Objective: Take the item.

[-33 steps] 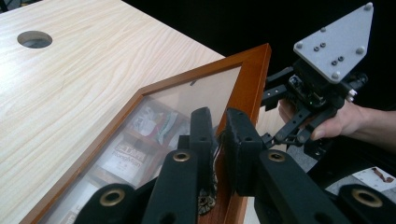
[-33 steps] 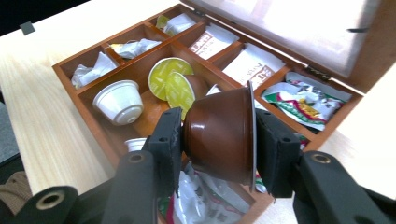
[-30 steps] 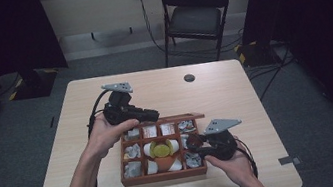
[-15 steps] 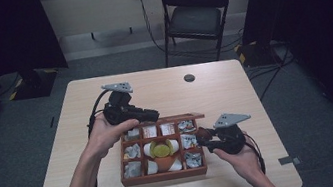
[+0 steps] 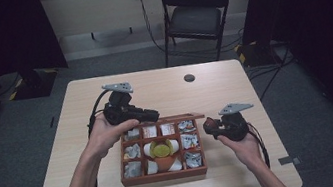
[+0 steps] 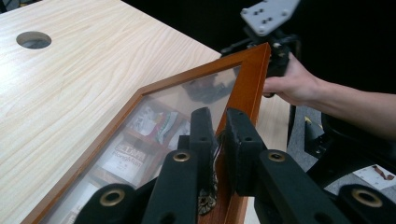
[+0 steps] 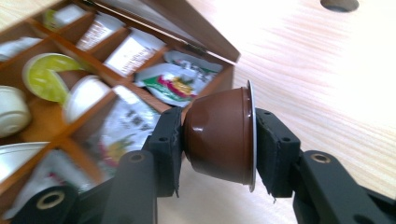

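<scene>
A wooden compartment box [image 5: 165, 176] stands on the table's near middle, its glass lid [image 5: 178, 118] raised at the back. My left gripper [image 5: 150, 115] is shut on the lid's wooden frame [image 6: 252, 79]; in the left gripper view the pads [image 6: 201, 126] pinch the frame edge beside the pane. My right gripper [image 5: 209, 128] is just right of the box, shut on a brown coffee capsule [image 7: 219, 135]. In the right gripper view the capsule lies sideways between the pads [image 7: 169, 140], its rim against the right one, over the table beside the box's corner.
The box compartments hold several tea sachets [image 7: 175, 84], white capsules [image 7: 86, 95] and a yellow-lidded one [image 5: 162, 150]. A round cable hole [image 5: 189, 77] is in the table's far side. A black folding chair [image 5: 195, 13] stands behind the table.
My right gripper has moved right, from over the box's right compartments to beside the box, carrying the brown capsule. The left gripper and lid have stayed put.
</scene>
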`<state>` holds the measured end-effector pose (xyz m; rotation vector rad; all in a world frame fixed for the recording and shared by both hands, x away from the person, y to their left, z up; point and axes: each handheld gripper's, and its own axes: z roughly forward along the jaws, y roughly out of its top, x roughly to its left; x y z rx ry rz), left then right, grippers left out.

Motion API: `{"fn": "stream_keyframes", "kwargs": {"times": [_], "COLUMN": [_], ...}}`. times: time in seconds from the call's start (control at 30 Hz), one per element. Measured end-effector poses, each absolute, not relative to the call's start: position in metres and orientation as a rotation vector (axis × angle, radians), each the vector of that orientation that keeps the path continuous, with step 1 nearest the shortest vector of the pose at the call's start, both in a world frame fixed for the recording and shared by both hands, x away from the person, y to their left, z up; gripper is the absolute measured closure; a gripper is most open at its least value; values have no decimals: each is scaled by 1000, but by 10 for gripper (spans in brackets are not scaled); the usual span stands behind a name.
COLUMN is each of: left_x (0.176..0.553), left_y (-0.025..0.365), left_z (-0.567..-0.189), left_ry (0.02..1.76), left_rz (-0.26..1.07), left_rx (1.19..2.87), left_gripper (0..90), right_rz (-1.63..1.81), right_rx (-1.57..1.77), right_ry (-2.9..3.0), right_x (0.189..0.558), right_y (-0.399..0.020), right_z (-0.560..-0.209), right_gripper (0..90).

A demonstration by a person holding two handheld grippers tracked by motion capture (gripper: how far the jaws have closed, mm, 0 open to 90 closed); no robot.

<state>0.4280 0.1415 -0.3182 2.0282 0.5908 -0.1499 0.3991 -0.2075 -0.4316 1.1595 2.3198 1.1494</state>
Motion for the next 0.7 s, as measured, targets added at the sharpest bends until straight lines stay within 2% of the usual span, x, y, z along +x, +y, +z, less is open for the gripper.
{"fn": "stream_keyframes", "kwargs": {"times": [0.37,0.7], "left_x": [428,427], "left_y": [141,141], "left_z": [-319,-319], "left_ry": [589,588], "left_rz": [-152,-153], "left_rx": [2032,2034], "left_gripper": [819,819], "right_rz": [1036,972], "right_rx": [1239,1279], "right_ry": [2337,2313], "right_x": [427,435], "right_y": [-214,-218], "right_z": [-461,-477], "right_gripper": [555,551]}}
